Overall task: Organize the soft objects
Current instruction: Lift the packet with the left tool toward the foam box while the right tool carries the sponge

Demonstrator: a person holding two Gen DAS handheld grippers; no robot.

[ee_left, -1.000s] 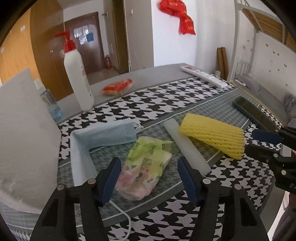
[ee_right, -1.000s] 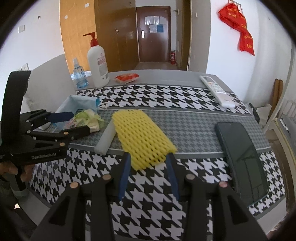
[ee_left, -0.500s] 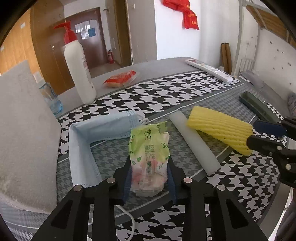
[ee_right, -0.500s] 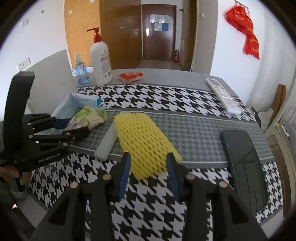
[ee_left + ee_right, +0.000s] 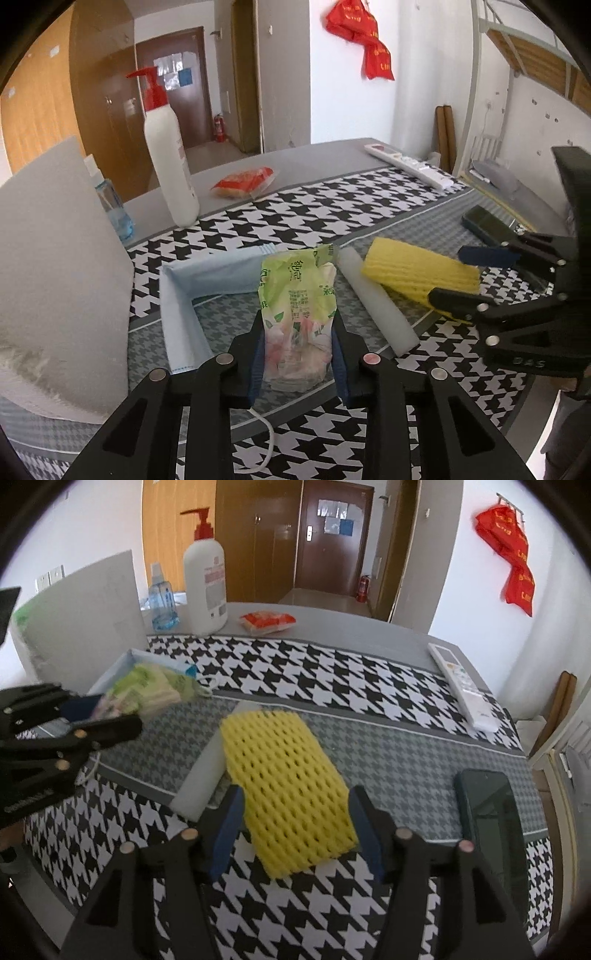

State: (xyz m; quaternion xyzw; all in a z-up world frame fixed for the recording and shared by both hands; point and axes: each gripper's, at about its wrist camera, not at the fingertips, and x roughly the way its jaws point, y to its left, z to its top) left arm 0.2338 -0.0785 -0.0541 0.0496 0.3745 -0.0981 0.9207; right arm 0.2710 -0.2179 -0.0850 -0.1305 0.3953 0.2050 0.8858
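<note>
**Left tongs have the tissue pack, right tongs spreading around the yellow foam**

Quick count of the soft stuff on the houndstooth-patterned black-and-white tablecloth (image 5: 369,672): one green-and-pink plastic pack of tissues (image 5: 297,314), one pale blue face mask (image 5: 207,273), one yellow foam mesh sleeve (image 5: 288,782) and one white foam strip (image 5: 203,779) lying right alongside it. Other bits: one white pump bottle with a red top (image 5: 205,579), one small clear blue spray bottle (image 5: 162,605), one red snack packet (image 5: 267,620), one white remote control (image 5: 461,686), one dark phone (image 5: 491,812).

Both grippers point down at a slant toward the table. The left gripper (image 5: 297,354) is pinching the tissue pack, pads pressed on both its sides, and the pack stands up between them, above the mask. The right gripper (image 5: 295,830) sits over the near end of the yellow sleeve with its jaws opening; the sleeve lies flat between them and the pads aren't pressing on it.

Versus a second ago: the left jaws were wide apart around the flat-lying pack, now they've clamped it. The right jaws were narrower back then.
</note>
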